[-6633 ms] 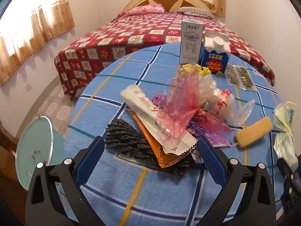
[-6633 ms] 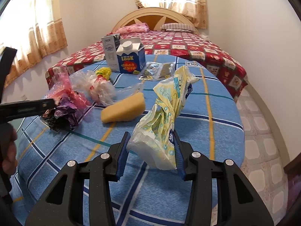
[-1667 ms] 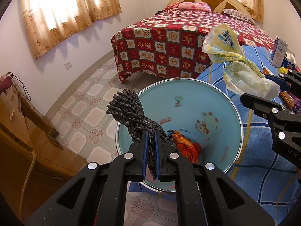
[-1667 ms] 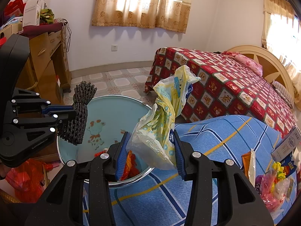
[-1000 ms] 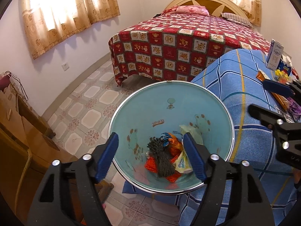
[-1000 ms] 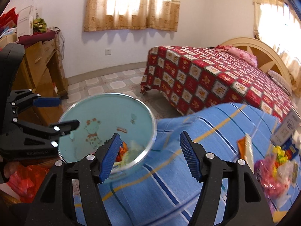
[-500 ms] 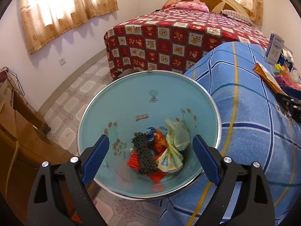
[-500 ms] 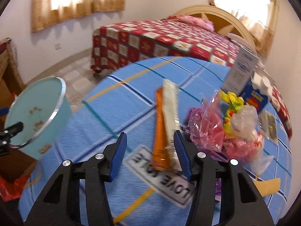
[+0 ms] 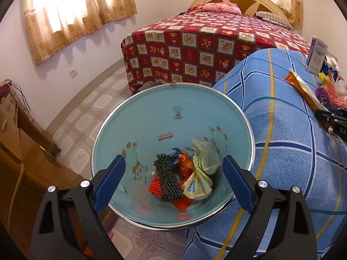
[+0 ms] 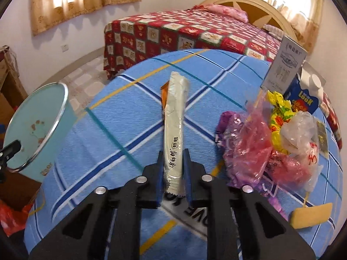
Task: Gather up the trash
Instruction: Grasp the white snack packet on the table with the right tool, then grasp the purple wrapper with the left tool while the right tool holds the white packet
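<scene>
Right gripper [image 10: 173,169]: jaws have just been closing, now pinching the near end of the white wrapper [image 10: 175,130], which lies on the blue table [image 10: 130,117] over an orange wrapper [image 10: 164,91]. Left gripper [image 9: 171,182] wide open, empty, above the bin [image 9: 173,117]. Bin holds a dark bundle [image 9: 168,182], yellow bag [image 9: 200,173], orange scraps.

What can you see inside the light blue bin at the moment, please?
Inside the light blue bin lie a dark knobbly bundle, a yellowish plastic bag and orange scraps. Anything beneath them is covered.
</scene>
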A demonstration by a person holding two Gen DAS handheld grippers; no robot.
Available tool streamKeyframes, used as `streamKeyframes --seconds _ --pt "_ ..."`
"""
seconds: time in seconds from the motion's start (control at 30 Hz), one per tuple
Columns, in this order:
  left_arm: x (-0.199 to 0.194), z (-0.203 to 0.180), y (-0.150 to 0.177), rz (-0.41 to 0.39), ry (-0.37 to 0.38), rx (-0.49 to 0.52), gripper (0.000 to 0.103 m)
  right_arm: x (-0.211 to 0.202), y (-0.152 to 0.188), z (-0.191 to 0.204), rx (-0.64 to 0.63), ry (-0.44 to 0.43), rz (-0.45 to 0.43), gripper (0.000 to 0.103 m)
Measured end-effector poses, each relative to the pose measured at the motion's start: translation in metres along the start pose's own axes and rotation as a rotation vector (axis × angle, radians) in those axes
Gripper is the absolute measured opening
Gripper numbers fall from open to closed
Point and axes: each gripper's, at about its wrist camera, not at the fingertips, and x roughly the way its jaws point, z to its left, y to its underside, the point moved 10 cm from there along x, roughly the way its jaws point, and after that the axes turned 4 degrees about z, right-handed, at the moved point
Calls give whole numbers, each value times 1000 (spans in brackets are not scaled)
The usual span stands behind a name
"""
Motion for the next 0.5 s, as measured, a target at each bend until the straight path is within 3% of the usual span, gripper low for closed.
streamKeyframes --seconds 0.27,0.37,0.5 --pt "-15 -21 -8 -20 24 28 89 -49 9 15 5 -81 -115 15" --pt "-22 -43 -15 -34 52 46 89 -85 20 -3 54 -87 -182 15" --pt "-33 -84 -25 -55 105 79 89 -117 34 -39 125 -24 -242 15"
